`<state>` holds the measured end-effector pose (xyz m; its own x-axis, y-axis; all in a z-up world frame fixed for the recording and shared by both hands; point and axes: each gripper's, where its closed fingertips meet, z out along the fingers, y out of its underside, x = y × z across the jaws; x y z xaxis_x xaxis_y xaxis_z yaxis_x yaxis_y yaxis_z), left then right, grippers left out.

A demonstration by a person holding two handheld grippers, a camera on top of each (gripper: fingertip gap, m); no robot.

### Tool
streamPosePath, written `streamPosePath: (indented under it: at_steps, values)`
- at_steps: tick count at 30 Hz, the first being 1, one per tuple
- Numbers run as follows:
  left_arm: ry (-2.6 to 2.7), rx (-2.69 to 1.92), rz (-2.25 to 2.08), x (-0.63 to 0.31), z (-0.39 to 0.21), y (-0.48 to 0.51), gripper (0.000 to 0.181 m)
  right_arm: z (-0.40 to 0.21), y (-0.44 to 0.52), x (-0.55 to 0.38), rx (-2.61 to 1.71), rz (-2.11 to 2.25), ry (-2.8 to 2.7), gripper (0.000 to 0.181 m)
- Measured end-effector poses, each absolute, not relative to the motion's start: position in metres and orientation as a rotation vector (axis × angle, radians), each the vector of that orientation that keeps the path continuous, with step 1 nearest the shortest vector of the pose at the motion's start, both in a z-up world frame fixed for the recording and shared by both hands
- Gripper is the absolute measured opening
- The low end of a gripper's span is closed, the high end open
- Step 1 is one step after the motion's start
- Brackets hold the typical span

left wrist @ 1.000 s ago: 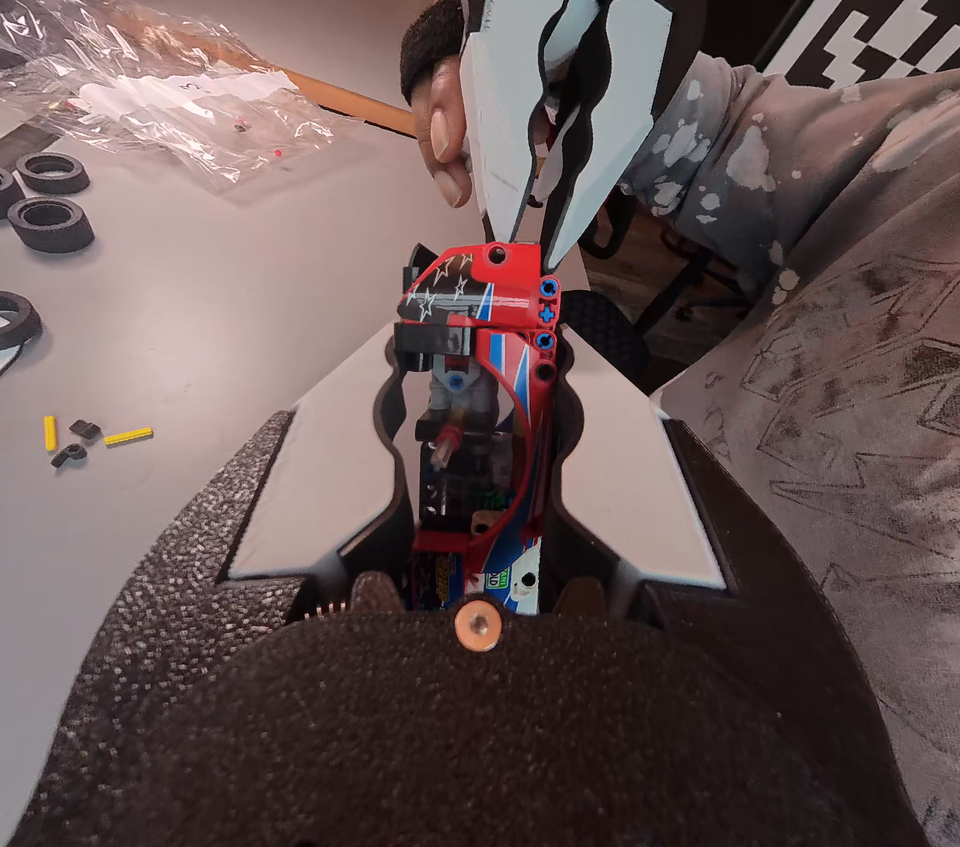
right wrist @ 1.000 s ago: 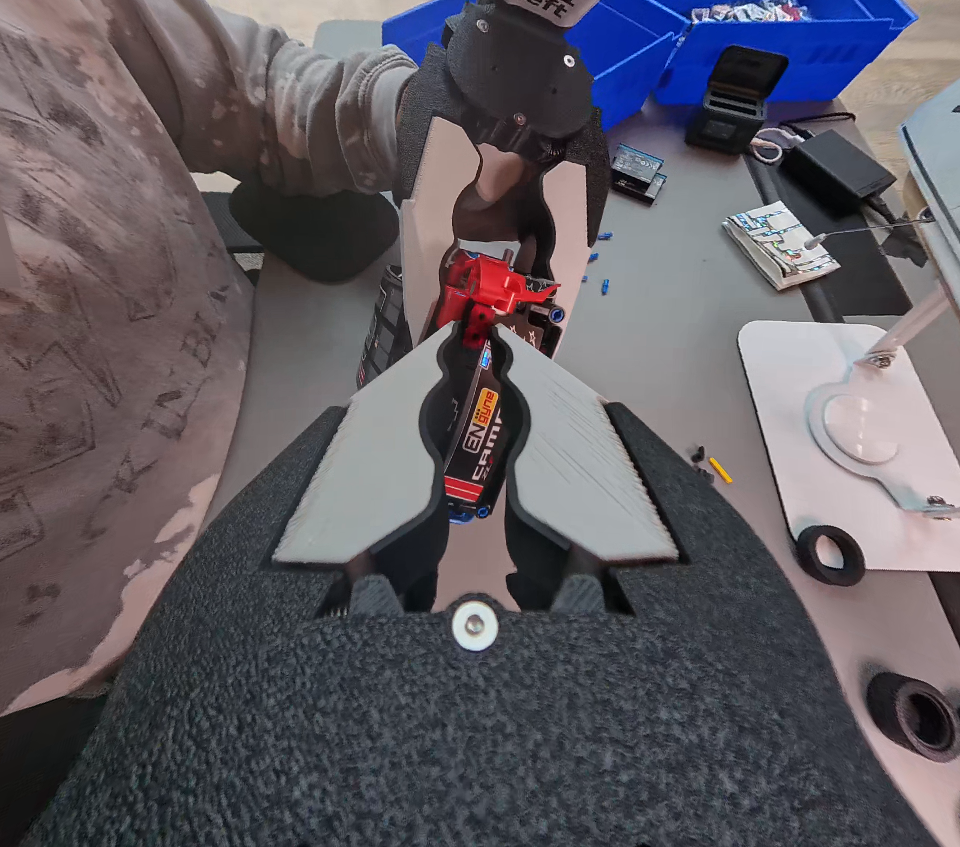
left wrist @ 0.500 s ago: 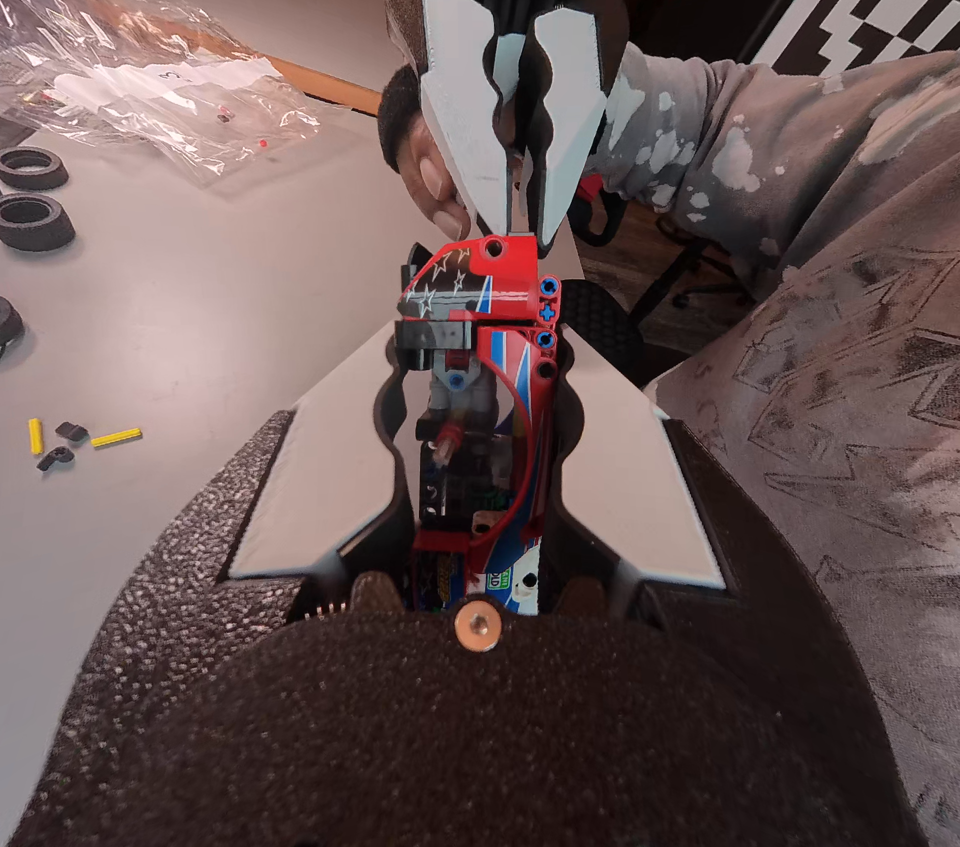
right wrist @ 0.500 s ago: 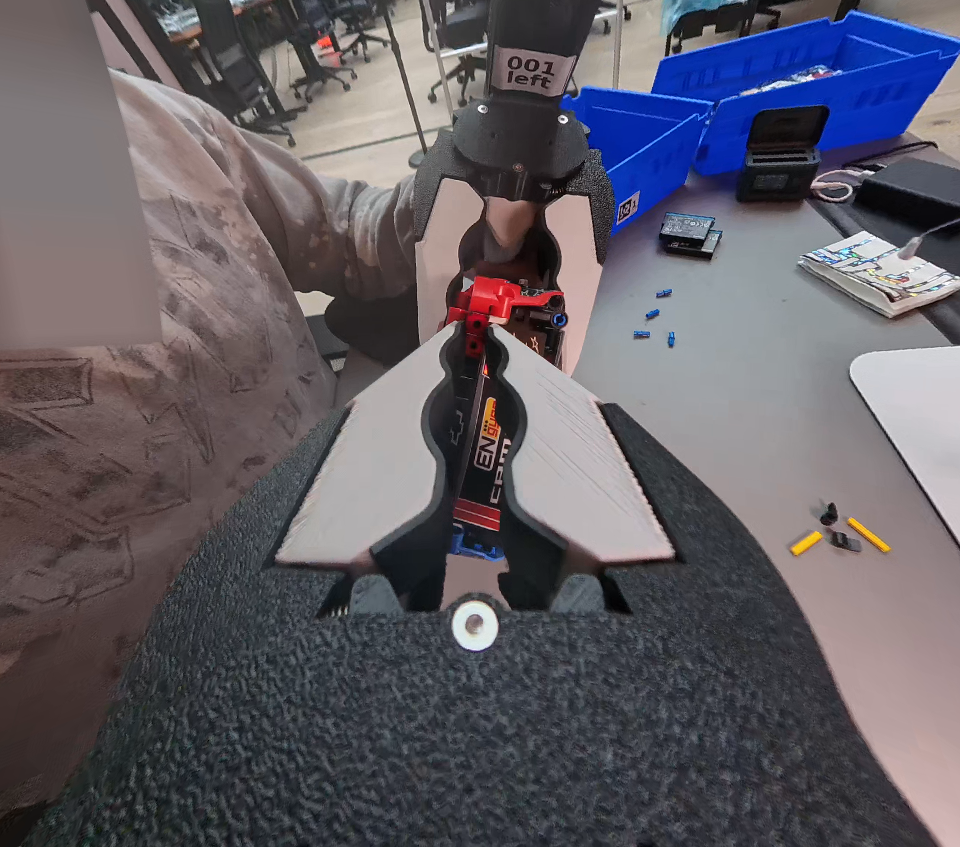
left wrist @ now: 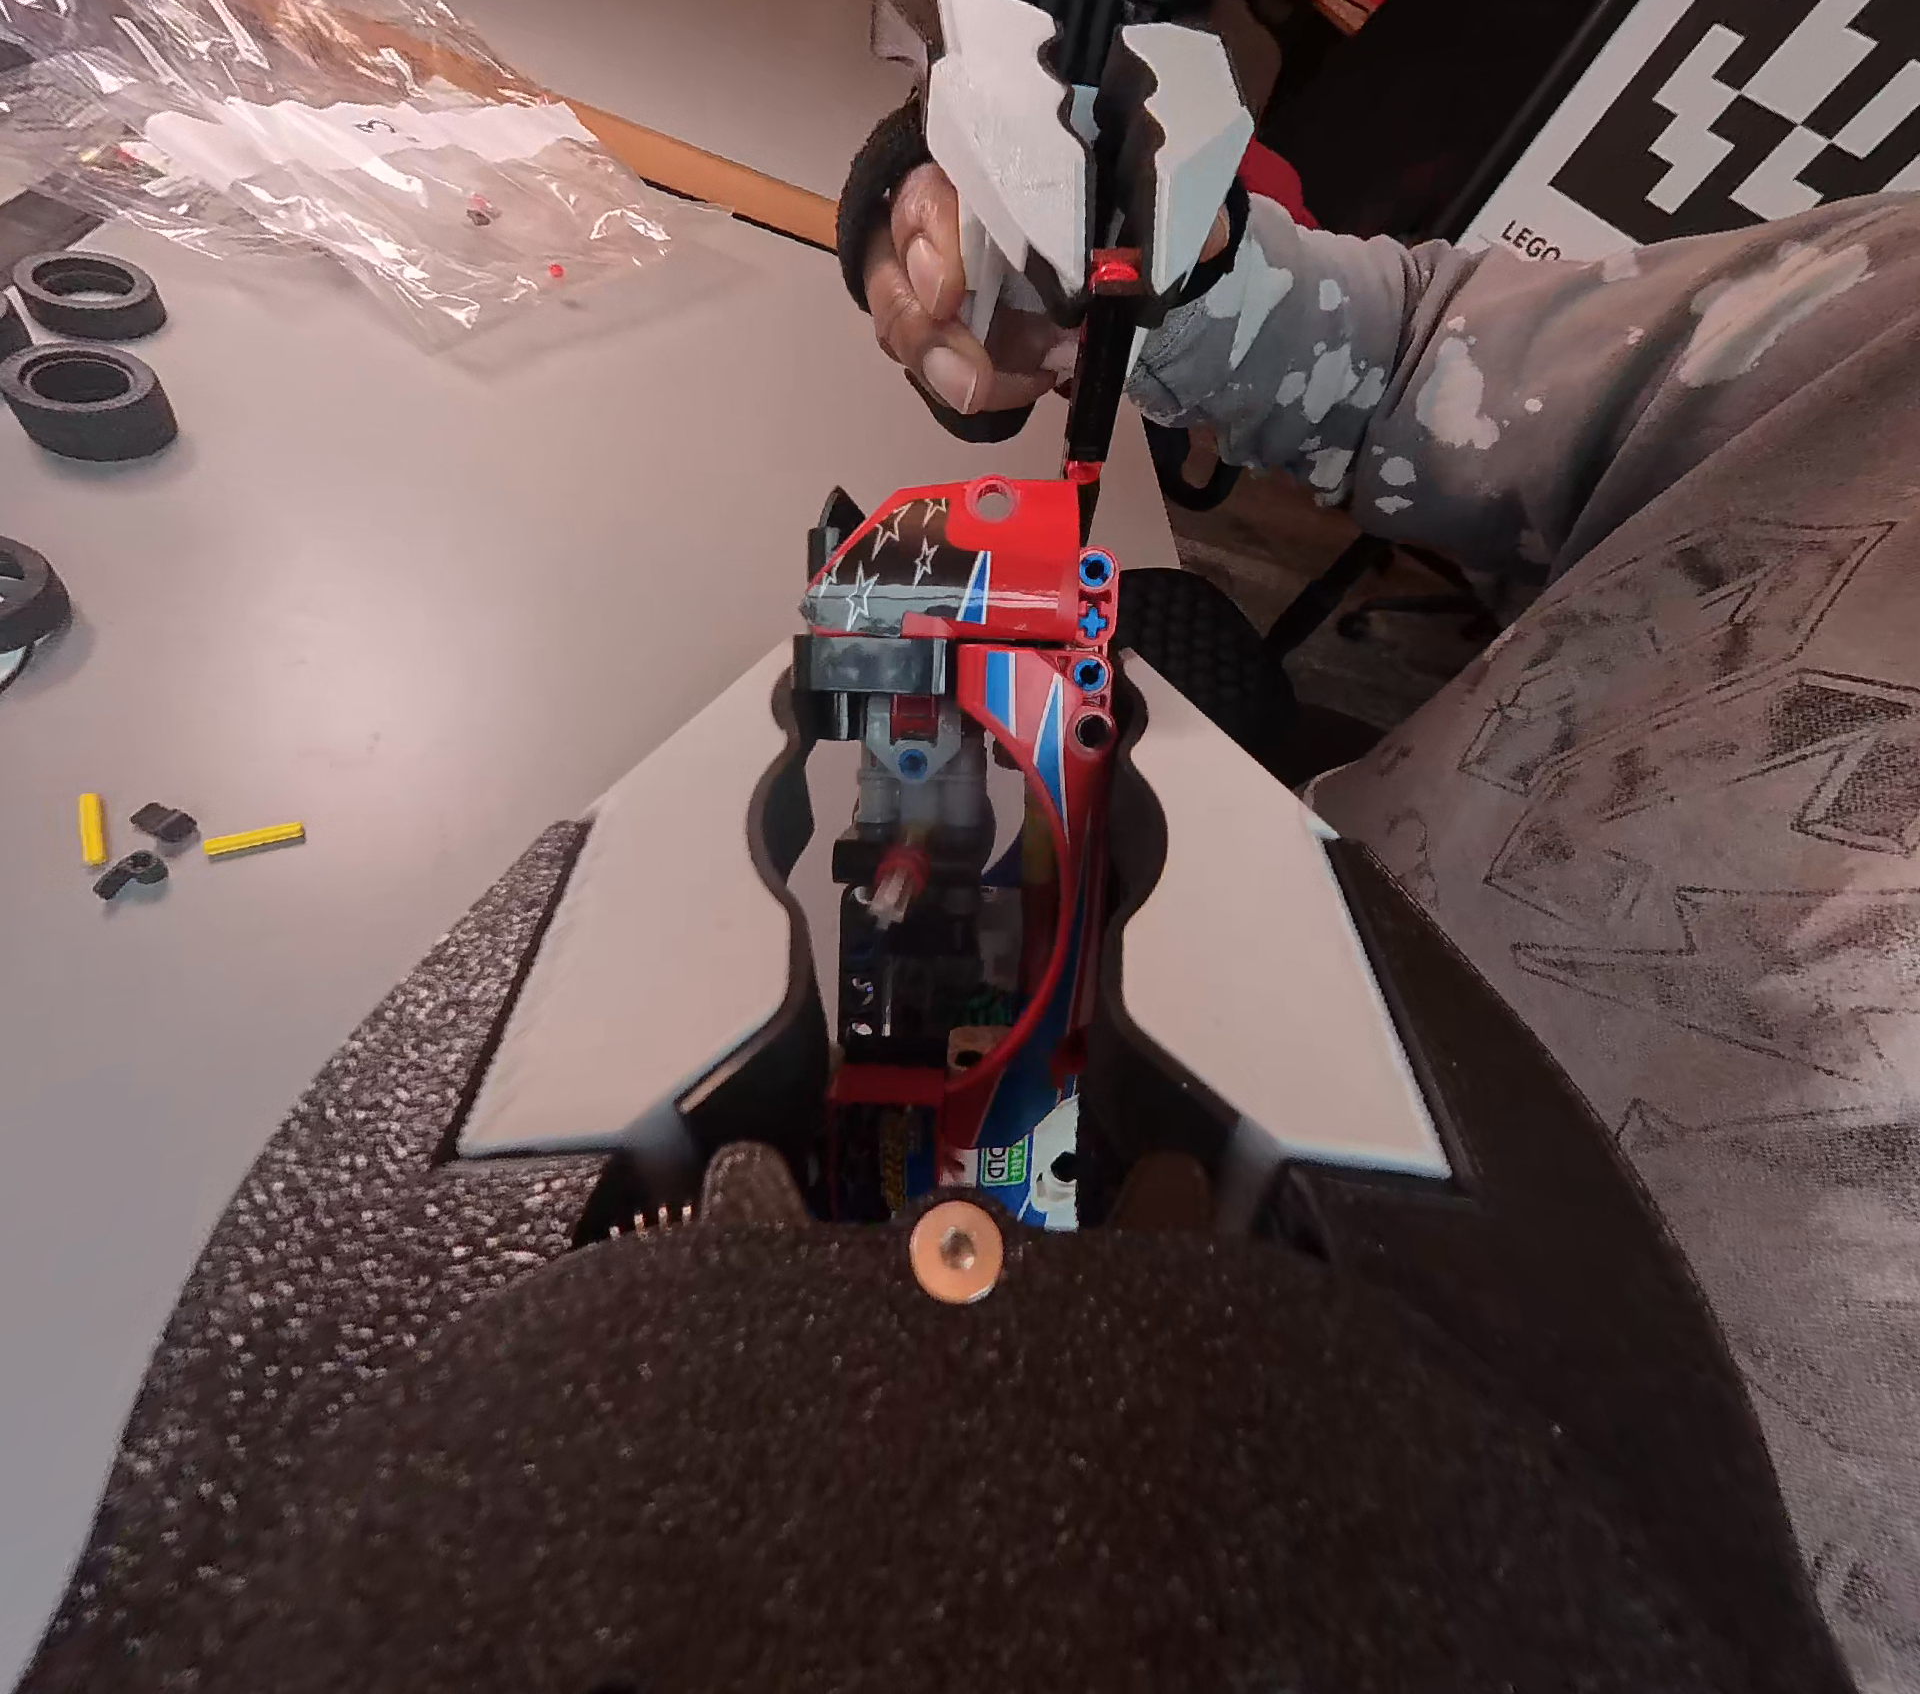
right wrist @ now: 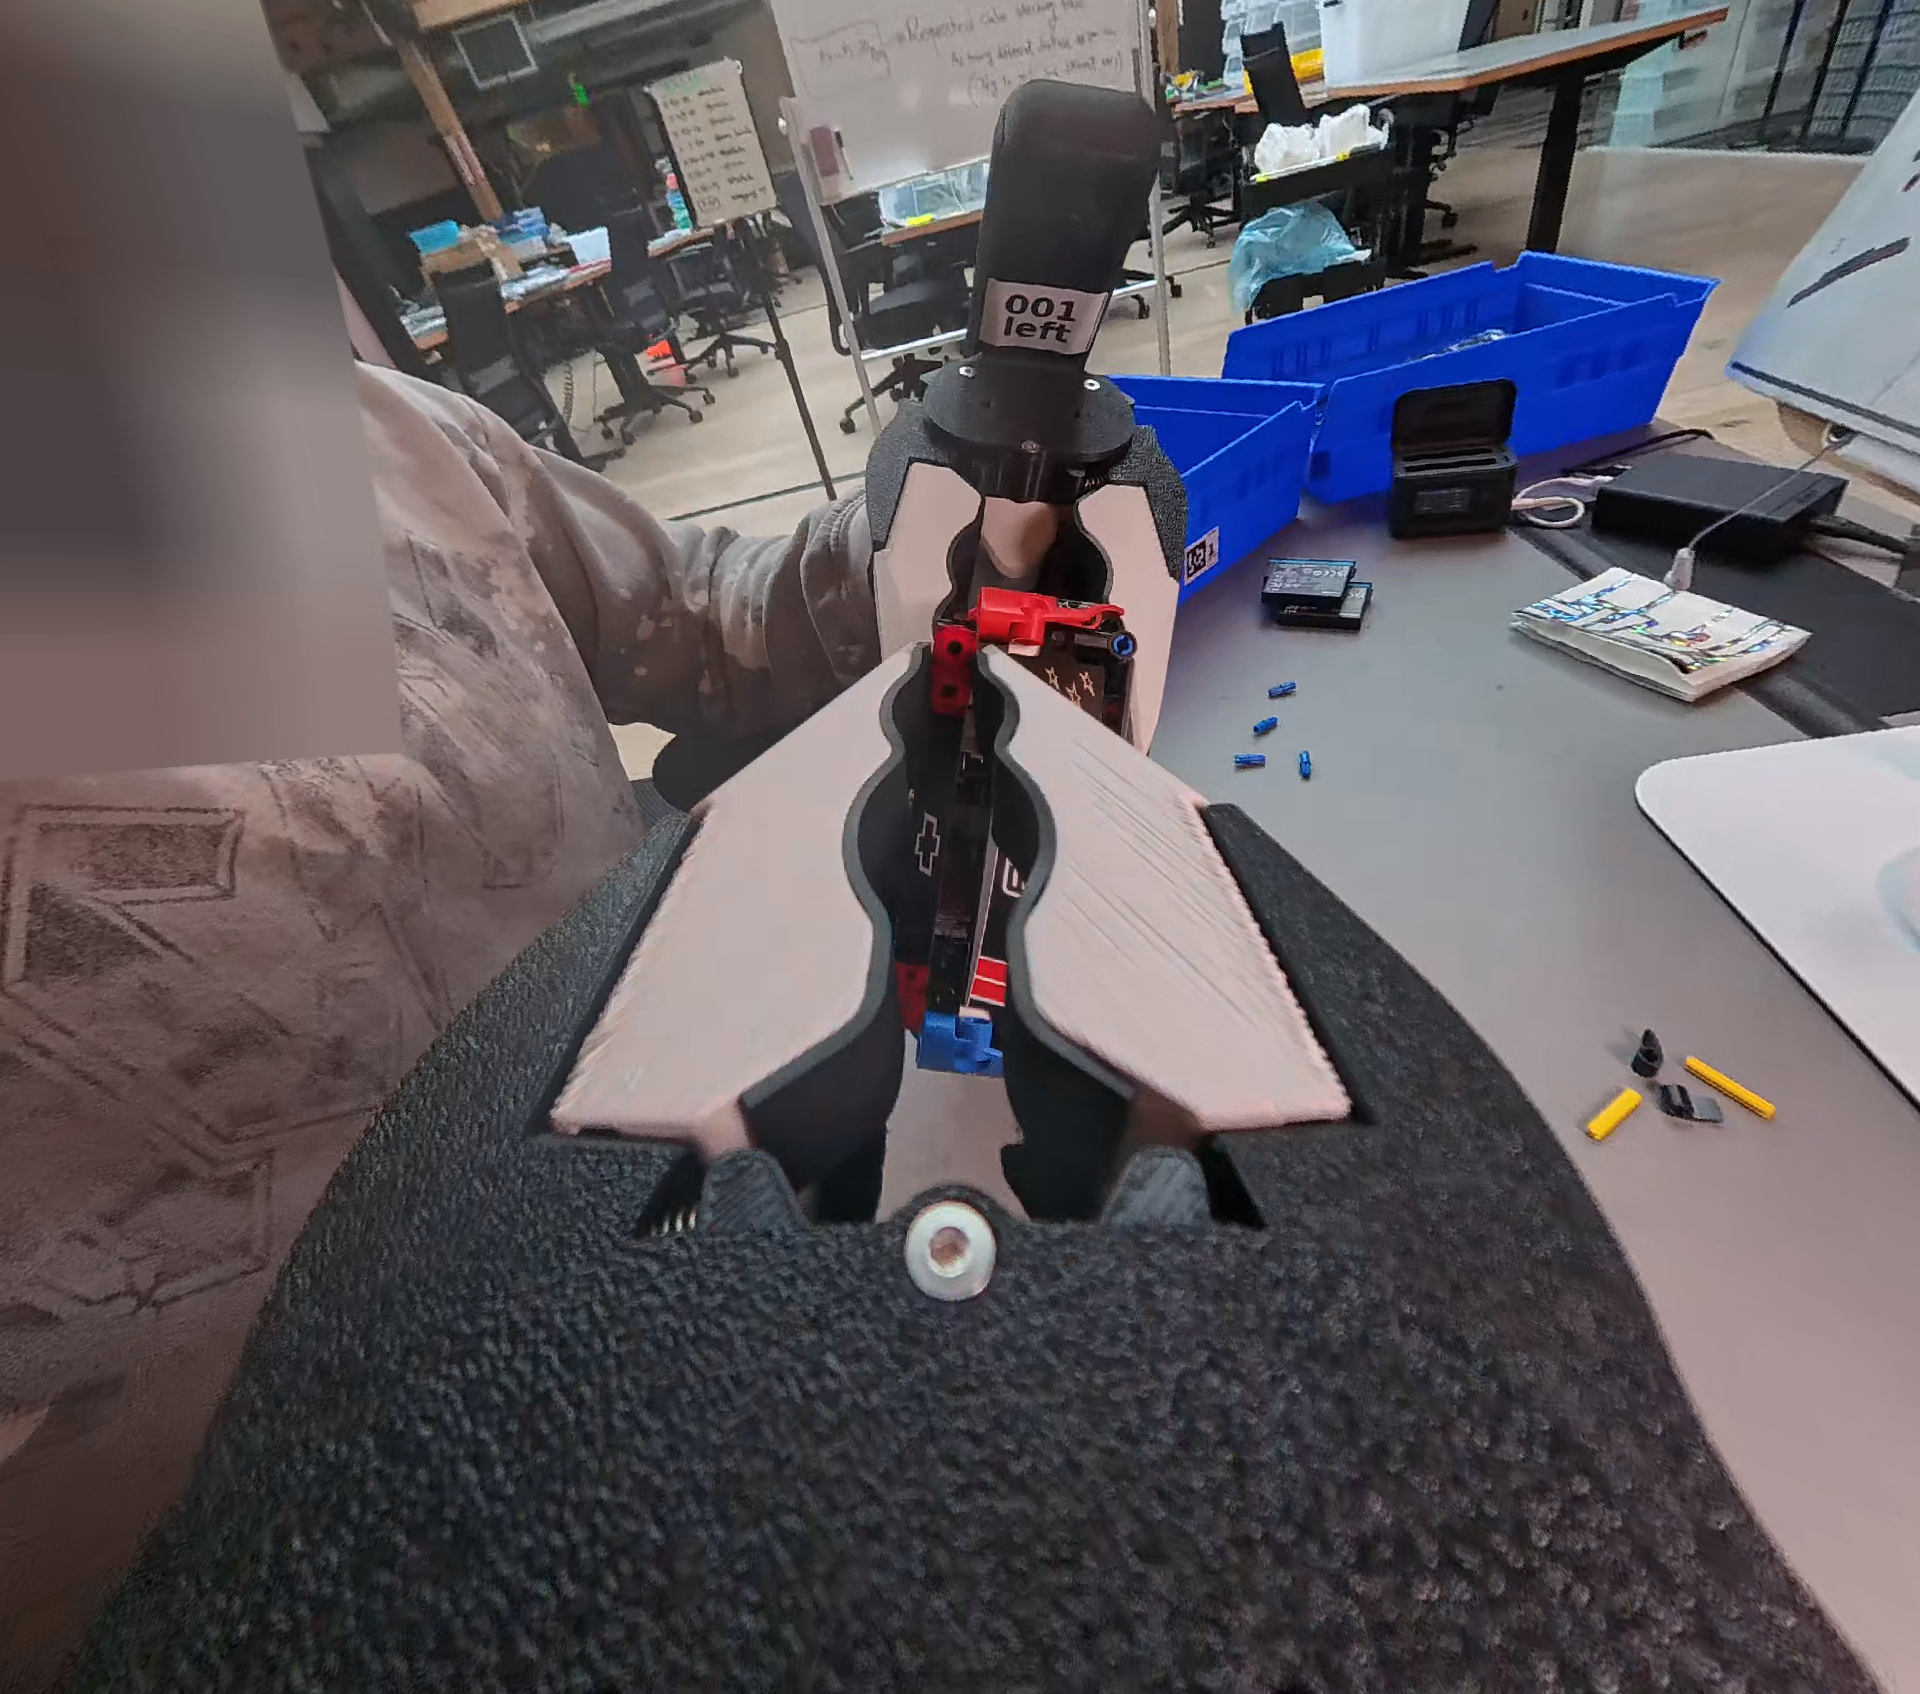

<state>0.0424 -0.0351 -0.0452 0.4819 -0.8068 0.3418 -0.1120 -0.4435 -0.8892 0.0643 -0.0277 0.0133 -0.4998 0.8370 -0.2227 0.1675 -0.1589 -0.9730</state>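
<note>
Left hand-held gripper (left wrist: 951, 709) clamps red toy car (left wrist: 966, 771); right hand-held gripper (right wrist: 961, 657), at 12 o'clock, pinches black strip (right wrist: 951, 865). Both carry white labels.

Black tyres (left wrist: 88, 408) and a clear plastic bag (left wrist: 312, 127) lie near blue bins (right wrist: 1455, 377).

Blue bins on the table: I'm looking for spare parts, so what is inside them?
The blue bins face away; their walls hide the contents. Only faint shapes show in the farther one.
</note>
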Motion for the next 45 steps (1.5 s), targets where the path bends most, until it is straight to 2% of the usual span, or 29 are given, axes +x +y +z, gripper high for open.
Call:
streamPosePath:
  at_steps: [8, 13, 30, 36, 40, 45]
  values:
    - [0.741, -1.911, -1.092, 0.041, -0.052, -0.029, 0.053, 0.03, -0.012, 0.072, -1.177, 1.794, -1.475, 0.008]
    - [0.764, -1.957, -1.181, 0.044, -0.061, -0.02, 0.053, 0.018, 0.003, 0.096, -1.24, 1.753, -1.375, 0.008]
    - [1.01, -2.549, -1.536, 0.111, -0.173, 0.043, 0.057, -0.035, 0.048, 0.162, -1.447, 1.921, -0.878, 0.008]
    - [1.043, -2.574, -1.481, 0.117, -0.19, 0.061, 0.063, -0.045, 0.048, 0.164, -1.461, 1.949, -0.862, 0.008]
    - [1.007, -2.533, -1.452, 0.122, -0.195, 0.071, 0.053, -0.048, 0.045, 0.158, -1.459, 1.955, -0.881, 0.008]
    - [1.022, -2.322, -1.208, 0.121, -0.173, 0.093, 0.065, -0.048, 0.04, 0.148, -1.452, 1.949, -0.907, 0.008]
